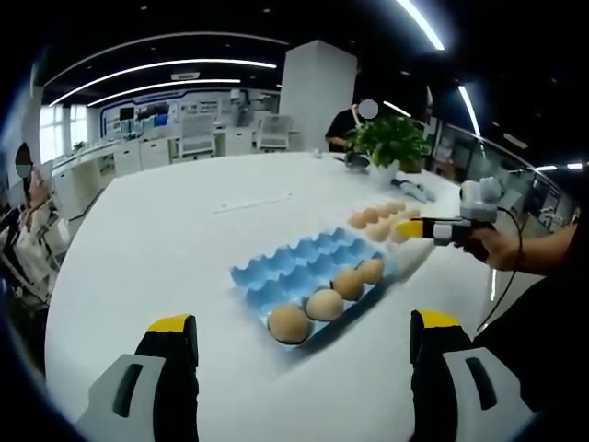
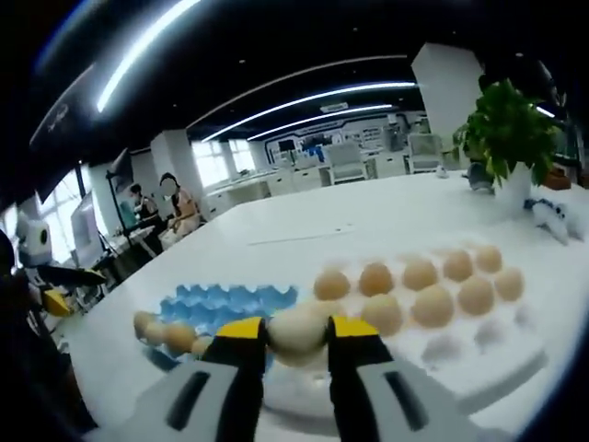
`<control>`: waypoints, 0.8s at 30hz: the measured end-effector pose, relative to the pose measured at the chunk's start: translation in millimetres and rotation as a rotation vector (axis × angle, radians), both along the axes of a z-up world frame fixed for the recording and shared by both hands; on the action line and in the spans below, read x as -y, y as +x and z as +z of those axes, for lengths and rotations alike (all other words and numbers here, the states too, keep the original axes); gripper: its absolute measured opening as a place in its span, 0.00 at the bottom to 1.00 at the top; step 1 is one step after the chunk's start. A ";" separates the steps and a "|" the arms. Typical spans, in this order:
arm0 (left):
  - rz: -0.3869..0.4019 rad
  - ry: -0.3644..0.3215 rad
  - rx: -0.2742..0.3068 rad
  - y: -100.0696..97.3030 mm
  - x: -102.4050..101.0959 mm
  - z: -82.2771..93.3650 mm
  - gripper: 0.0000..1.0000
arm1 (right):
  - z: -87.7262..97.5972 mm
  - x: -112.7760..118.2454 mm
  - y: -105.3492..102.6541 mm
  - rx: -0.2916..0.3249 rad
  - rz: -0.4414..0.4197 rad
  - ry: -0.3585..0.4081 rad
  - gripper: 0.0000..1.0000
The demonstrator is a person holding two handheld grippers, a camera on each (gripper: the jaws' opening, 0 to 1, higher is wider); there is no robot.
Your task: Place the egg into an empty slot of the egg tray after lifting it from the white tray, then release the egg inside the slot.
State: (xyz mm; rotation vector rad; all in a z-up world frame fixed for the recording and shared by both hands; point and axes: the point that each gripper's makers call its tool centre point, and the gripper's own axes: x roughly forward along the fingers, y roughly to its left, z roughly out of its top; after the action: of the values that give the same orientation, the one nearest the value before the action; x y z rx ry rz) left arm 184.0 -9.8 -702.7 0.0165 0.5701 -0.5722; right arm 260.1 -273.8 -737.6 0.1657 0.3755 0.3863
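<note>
A blue egg tray (image 1: 294, 262) lies mid-table, with several brown eggs (image 1: 324, 304) along its near edge and its other slots empty. Behind it to the right is the white tray (image 1: 409, 258) with more eggs (image 1: 373, 217). My left gripper (image 1: 302, 324) is open and wide, low in front of the blue tray. My right gripper (image 2: 298, 330) is shut on a pale egg (image 2: 296, 333) over the near-left part of the white tray (image 2: 515, 368), beside the blue egg tray (image 2: 221, 302). In the left gripper view a hand holds the right gripper (image 1: 416, 230) at the white tray.
A potted plant (image 1: 391, 140) stands at the table's far right, also in the right gripper view (image 2: 506, 129). A small blue-white object (image 1: 412, 191) lies near it. A person's dark sleeve (image 1: 552, 249) is at the right. Desks and seated people are beyond the table on the left.
</note>
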 end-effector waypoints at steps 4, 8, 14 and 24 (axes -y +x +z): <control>0.003 0.002 -0.002 -0.6 -1.3 -0.5 0.97 | -9.5 -23.4 -1.5 -0.018 0.063 -0.016 0.26; 0.005 0.002 0.001 -0.5 -1.7 0.0 0.97 | -18.3 -39.8 -4.7 -0.024 0.114 -0.034 0.26; 0.003 0.002 -0.004 -1.3 -1.6 -0.9 0.96 | -32.1 -51.5 -9.0 -0.033 0.175 -0.096 0.26; 0.006 0.002 -0.005 -0.4 -2.4 -1.5 0.96 | -43.6 -58.1 -12.8 0.012 0.287 -0.236 0.26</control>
State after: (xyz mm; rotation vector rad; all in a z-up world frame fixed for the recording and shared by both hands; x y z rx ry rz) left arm 183.6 -7.4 -704.3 0.0148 0.5758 -0.5661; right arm 247.3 -215.7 -781.2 -0.1231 0.4313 0.6215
